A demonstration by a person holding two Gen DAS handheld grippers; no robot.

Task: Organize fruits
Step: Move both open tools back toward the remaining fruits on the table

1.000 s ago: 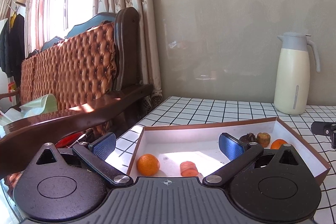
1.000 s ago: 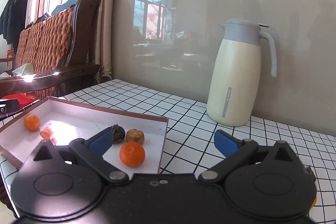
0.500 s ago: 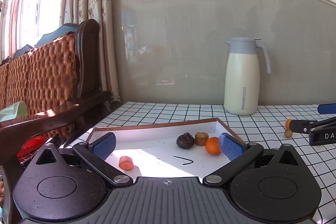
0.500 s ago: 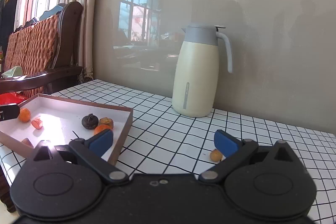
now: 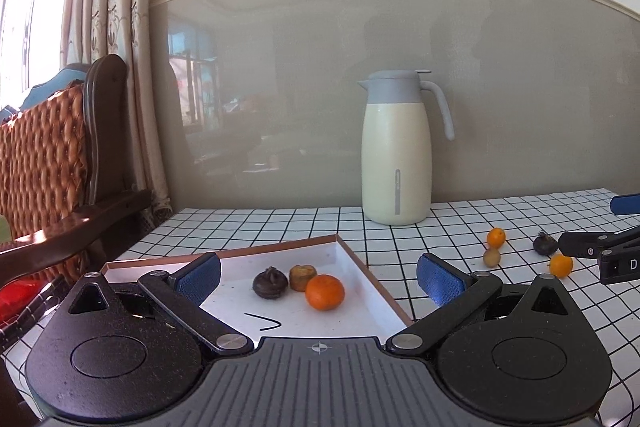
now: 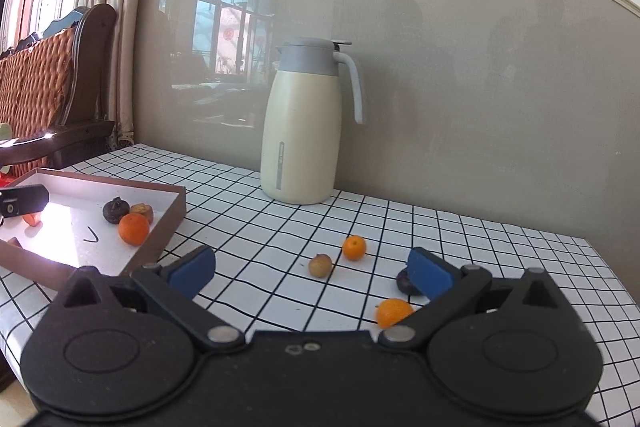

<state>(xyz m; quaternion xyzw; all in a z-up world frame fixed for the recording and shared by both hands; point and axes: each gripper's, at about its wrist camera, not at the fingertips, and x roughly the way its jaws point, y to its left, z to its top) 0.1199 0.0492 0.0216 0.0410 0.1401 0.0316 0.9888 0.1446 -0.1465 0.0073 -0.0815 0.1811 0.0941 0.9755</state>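
A white tray with a brown rim [image 5: 362, 259] [image 6: 178, 205] sits on the checked table at the left. It holds an orange [image 5: 325, 291] [image 6: 133, 229], a dark fruit [image 5: 270, 282] [image 6: 115, 209] and a brownish fruit [image 5: 303, 277] [image 6: 142, 211]. Loose on the table lie a small orange [image 6: 354, 247] [image 5: 496, 237], a tan fruit [image 6: 320, 265] [image 5: 491, 257], a dark fruit [image 6: 405, 283] [image 5: 545, 243] and another orange [image 6: 393, 311] [image 5: 561, 265]. My left gripper [image 5: 318, 273] is open and empty above the tray. My right gripper [image 6: 310, 267] is open and empty over the loose fruits.
A cream thermos jug [image 5: 398, 151] [image 6: 306, 123] stands by the grey wall at the back. A wooden armchair with quilted orange back [image 5: 52, 163] is left of the table. The table's right edge [image 6: 616, 279] is close to the loose fruits.
Both grippers have swung to the right. The left view now faces the tray's right corner and the jug. The right view has left the tray and now faces the loose fruits.
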